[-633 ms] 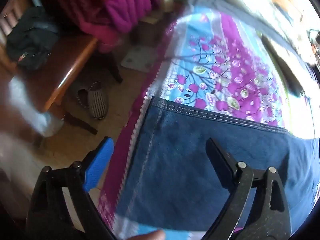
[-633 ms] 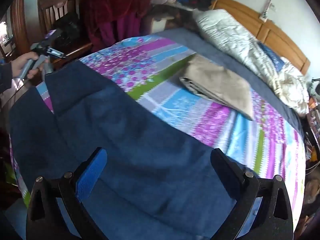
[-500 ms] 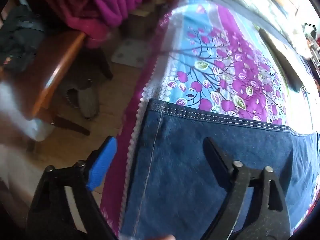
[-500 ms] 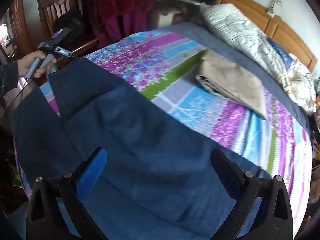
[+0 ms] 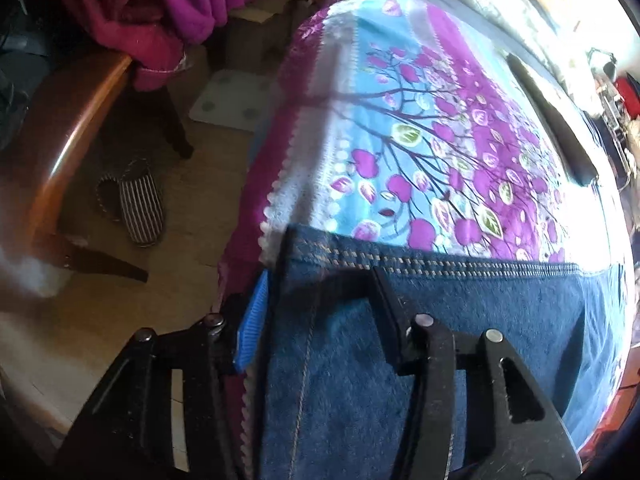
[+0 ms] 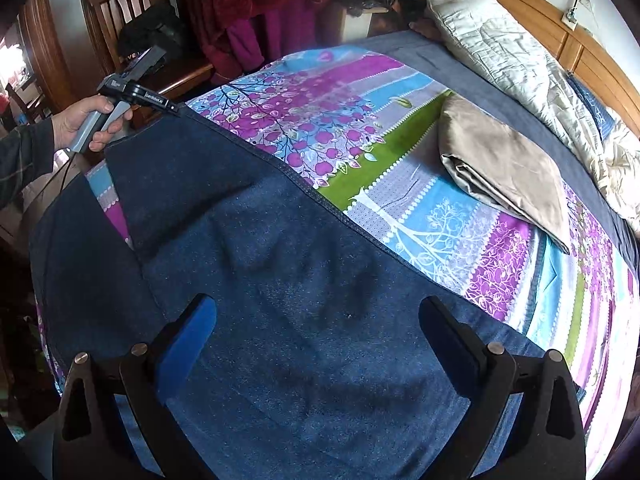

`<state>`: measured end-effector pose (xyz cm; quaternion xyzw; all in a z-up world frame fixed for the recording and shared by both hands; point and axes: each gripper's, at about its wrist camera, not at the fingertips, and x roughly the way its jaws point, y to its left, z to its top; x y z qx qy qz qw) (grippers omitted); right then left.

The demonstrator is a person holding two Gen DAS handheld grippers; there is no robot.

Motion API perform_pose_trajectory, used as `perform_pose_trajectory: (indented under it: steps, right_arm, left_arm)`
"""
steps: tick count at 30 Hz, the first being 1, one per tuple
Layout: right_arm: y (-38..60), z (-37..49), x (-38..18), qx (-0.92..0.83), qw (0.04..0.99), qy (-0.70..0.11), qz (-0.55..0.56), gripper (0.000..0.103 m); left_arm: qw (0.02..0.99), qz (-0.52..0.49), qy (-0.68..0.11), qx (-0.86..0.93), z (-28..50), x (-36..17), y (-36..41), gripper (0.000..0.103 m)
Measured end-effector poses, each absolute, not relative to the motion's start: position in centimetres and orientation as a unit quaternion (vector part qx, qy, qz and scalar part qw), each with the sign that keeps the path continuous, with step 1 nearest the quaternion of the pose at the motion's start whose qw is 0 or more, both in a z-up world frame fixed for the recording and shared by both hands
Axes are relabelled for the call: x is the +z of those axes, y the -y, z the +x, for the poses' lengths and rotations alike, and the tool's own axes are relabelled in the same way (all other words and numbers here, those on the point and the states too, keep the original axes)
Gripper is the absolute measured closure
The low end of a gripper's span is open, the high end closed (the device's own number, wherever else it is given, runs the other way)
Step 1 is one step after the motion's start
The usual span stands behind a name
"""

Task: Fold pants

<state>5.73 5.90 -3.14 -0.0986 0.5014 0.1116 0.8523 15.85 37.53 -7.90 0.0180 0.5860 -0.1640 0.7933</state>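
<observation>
**Denim pants spread on a patterned bed, left jaws at the hem corner**

The dark blue pants (image 6: 280, 280) lie flat across the lower half of the right wrist view, on a bedspread (image 6: 460, 216) printed with purple trees and blue, green and lilac stripes. One leg runs toward the upper left of that frame, where its stitched hem ends at the bed's edge.

At that hem corner sits the left gripper (image 5: 316, 296). In the left wrist view its jaws straddle the corner of the hem: the blue-padded finger is at the outer edge of the fabric, over the side of the bed, and the black finger rests on top of the denim. The gap between them is narrow, but whether they actually pinch the cloth cannot be told. In the right wrist view, a hand (image 6: 86, 122) in a dark sleeve grips this tool's grey handle at the middle left.

The right gripper (image 6: 316, 320) hovers over the wider part of the pants at the bottom of its frame, jaws spread wide with nothing between them.

A folded beige cloth (image 6: 504, 172) lies on the bedspread to the right, well apart from the pants, beside a rumpled pale quilt (image 6: 520, 56). In the left wrist view, a striped slipper (image 5: 140, 204) sits on the floor at the left, below a wooden chair (image 5: 76, 128) draped with a magenta garment (image 5: 180, 4).
</observation>
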Motion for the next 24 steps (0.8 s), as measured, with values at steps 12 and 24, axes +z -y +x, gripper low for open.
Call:
perform_pose_trajectory:
  steps: [12,24]
  right_arm:
    - [-4.4,5.7,-2.6,0.127,0.860,-0.493,-0.029,0.000]
    - [10.1,1.5,-4.1,0.017,0.839,-0.538,0.077,0.018]
  left_arm:
    - [0.810,0.031,-0.570,-0.136,16.0,-8.2,-36.9,0.073]
    - [0.842,0.063,-0.528,-0.092,14.2,-5.2,-35.0,0.091]
